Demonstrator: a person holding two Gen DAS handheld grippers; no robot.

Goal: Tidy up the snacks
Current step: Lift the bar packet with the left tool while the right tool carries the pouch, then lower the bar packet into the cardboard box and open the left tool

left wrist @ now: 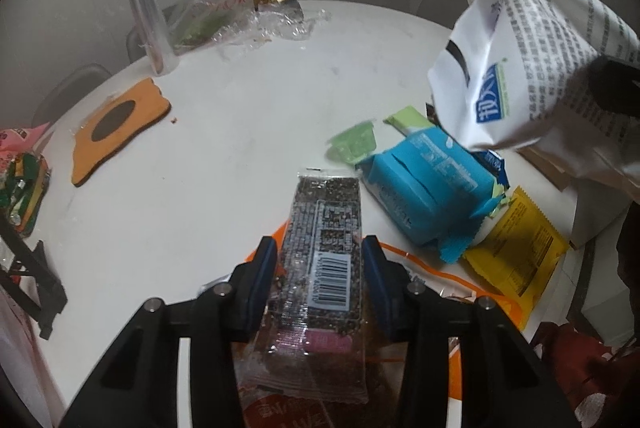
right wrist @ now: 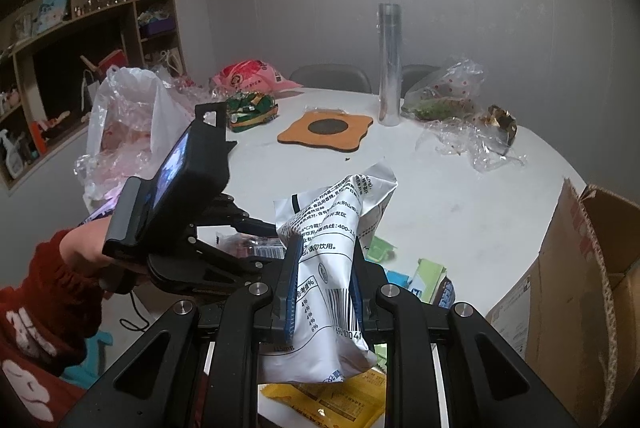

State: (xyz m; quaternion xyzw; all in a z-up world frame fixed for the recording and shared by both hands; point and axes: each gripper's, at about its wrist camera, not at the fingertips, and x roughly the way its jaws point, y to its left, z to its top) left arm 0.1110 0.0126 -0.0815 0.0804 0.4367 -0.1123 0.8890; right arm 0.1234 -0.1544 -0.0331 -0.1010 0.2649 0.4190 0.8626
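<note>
Left wrist view shows the clear-wrapped seed bar (left wrist: 320,248) lying between the left gripper (left wrist: 320,260) pads, which seem to press its sides, above the white table (left wrist: 240,107). Right gripper (right wrist: 324,268) clamps a crumpled white pouch (right wrist: 332,228) aloft beside a cardboard box (right wrist: 580,288).

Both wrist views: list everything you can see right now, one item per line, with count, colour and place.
seed bar packet: 1, clear, dark filling, between left gripper pads
white pouch: 1, white, blue print, held up by right gripper
blue packet: 1, table, near right
yellow packet: 1, beside blue packet
green packets: 2, behind blue packet
coaster: 1, orange, dark centre, mid-table
clear tube: 1, upright, far side
cardboard box: 1, brown, right edge
candy bag: 1, green, far left
table: 1, white, round
left gripper: black, blue pads
right gripper: black, blue pads
sleeve: red, lower left
</note>
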